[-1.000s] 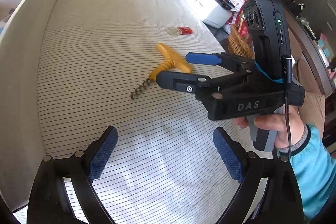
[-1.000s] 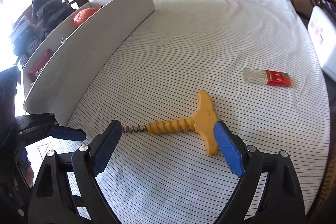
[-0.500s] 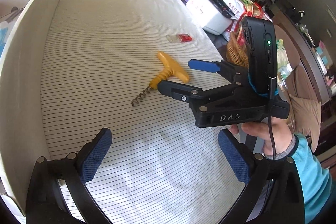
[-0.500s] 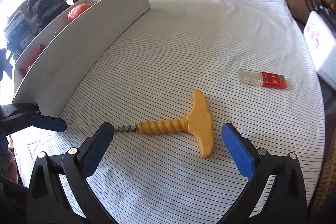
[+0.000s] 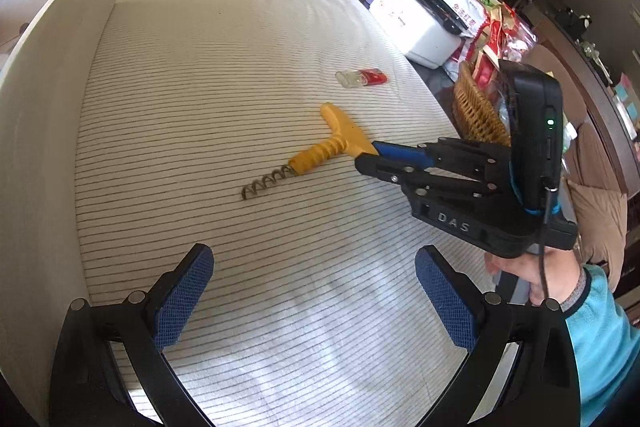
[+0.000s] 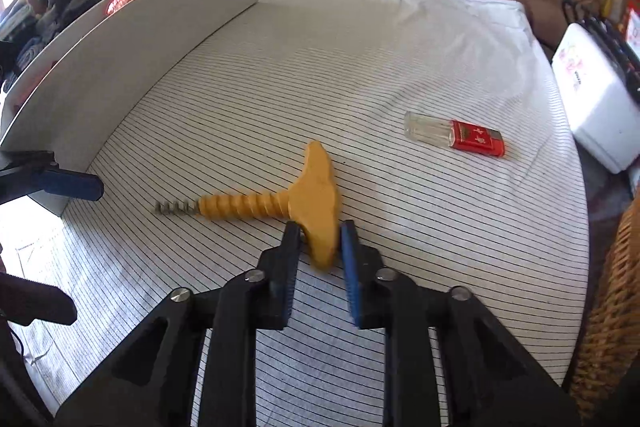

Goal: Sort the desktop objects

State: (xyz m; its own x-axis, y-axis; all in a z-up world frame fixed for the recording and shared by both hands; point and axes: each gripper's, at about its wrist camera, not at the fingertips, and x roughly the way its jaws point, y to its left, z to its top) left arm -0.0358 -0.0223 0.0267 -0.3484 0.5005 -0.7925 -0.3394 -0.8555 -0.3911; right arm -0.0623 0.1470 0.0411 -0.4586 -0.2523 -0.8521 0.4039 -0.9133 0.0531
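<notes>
A yellow corkscrew (image 6: 280, 203) with a T handle and metal spiral lies on the striped cloth; it also shows in the left wrist view (image 5: 320, 151). My right gripper (image 6: 320, 239) is shut on the near end of its handle; it shows in the left wrist view (image 5: 366, 157) too. A small clear bottle with a red label (image 6: 456, 137) lies beyond, also in the left wrist view (image 5: 360, 79). My left gripper (image 5: 314, 287) is open and empty, over the cloth nearer than the corkscrew.
A white sorting box (image 6: 120, 67) with compartments runs along the left, its wall (image 5: 52, 99) beside my left gripper. A white case (image 5: 416, 27), a wicker basket (image 5: 476, 111) and snack bags stand off the table's right edge. A sofa lies behind.
My right gripper moved in and closed its fingers on the corkscrew's handle end. The left gripper drew back a little and stayed open.
</notes>
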